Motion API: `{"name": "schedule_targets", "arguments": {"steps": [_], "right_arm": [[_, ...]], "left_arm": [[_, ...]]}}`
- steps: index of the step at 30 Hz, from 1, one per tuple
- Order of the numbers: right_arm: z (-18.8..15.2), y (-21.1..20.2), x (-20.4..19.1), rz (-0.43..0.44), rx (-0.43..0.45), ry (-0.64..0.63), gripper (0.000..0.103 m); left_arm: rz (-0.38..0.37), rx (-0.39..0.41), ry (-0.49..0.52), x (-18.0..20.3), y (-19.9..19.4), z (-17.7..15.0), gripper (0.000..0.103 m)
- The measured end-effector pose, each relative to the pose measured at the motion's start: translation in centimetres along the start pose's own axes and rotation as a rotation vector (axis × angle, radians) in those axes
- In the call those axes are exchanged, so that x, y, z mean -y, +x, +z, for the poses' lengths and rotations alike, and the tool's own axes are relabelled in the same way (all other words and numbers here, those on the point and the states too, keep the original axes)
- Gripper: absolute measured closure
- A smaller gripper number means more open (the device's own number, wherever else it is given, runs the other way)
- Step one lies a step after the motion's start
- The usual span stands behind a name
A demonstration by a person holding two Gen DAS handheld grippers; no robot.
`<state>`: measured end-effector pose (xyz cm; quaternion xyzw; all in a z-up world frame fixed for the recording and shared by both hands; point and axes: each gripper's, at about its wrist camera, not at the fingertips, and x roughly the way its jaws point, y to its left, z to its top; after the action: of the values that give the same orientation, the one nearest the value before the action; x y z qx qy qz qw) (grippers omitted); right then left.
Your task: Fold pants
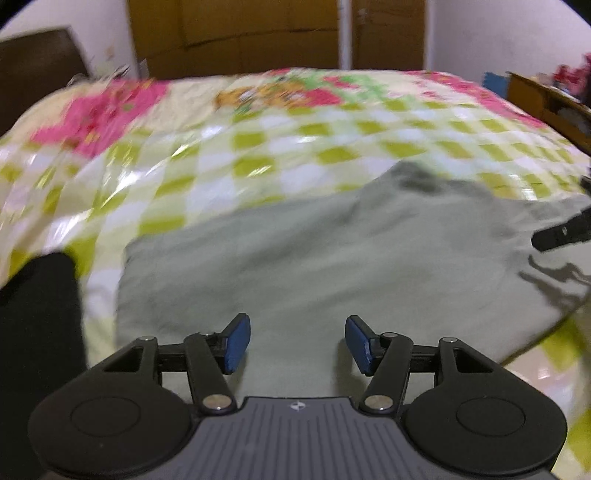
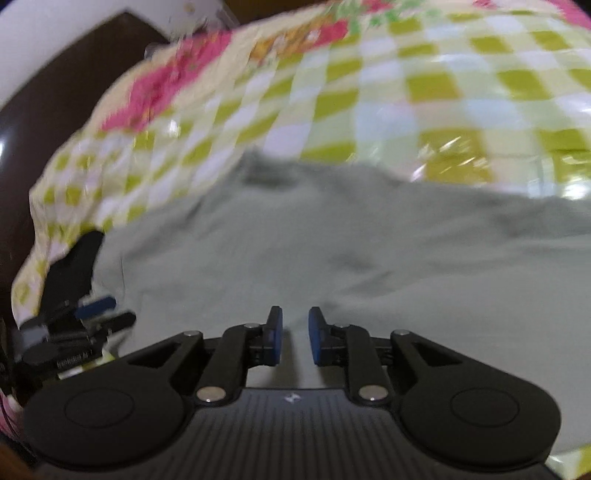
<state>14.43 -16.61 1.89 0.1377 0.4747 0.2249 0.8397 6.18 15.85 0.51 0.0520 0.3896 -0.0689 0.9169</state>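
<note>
- The left tongs (image 1: 297, 343) sit at the bottom centre of the left wrist view with their blue pads (image 1: 237, 343) spread wide apart and nothing between them; grey-green cloth fills the gap behind.
- The right tongs (image 2: 293, 336) sit at the bottom centre of the right wrist view, blue pads (image 2: 316, 338) drawn close with a narrow gap left, gripping nothing that can be seen.
- In the right wrist view the left tongs also show at the lower left of the frame, over the near left edge of the cloth.
- In the left wrist view a dark piece of the right tongs shows at the right edge of the frame, over the cloth, with a thin shadow under it.
- The pants (image 1: 332, 266) are a pale grey-green, matt fabric, lying spread across the lower half of both views on the bed.
- Their surface is mostly flat with soft, shallow wrinkles; a darker bunched fold rises at the far edge, upper middle of the cloth.
- The left edge of the pants runs fairly straight in the left wrist view; both views are blurred, so seams and waistband cannot be made out.
- The bedspread (image 1: 258, 140) is glossy, checked in lime green and white, with pink flowers toward the upper left.
- Wooden doors (image 1: 240, 33) stand beyond the bed at the top of the left wrist view.
</note>
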Motion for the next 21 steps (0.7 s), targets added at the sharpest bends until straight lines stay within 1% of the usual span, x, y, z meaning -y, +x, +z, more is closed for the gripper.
{"name": "schedule_targets", "arguments": {"steps": [3,7,10,14,16,18,21], "right_arm": [[-0.5,-3.7,2.9,-0.058,0.084,0.057,0.084],[-2.4,-9.7,8.9,-0.173,0.196,0.194,0.082],[-4.3,-14.2,13.4,-0.270,0.279,0.310,0.079],[-6.8,-18.1,18.0,-0.357,0.349,0.459,0.078],[-7.7,-19.2,20.1,-0.371,0.368,0.530,0.077],[-8.3,-19.2,21.8,-0.346,0.377,0.606,0.076],[-8.6,-18.8,23.1,-0.312,0.393,0.649,0.076]], "left_arm": [[-0.073,0.023,0.051,3.3,0.1,1.4,0.035],[-0.200,0.034,0.156,9.3,0.8,3.1,0.034],[-0.286,0.025,0.237,14.1,1.9,4.1,0.034],[-0.371,0.007,0.322,19.5,3.2,5.0,0.034],[-0.407,0.002,0.342,21.4,3.5,5.3,0.034],[-0.429,-0.003,0.356,22.9,3.6,5.5,0.034],[-0.445,-0.013,0.363,24.1,4.0,5.8,0.034]]}}
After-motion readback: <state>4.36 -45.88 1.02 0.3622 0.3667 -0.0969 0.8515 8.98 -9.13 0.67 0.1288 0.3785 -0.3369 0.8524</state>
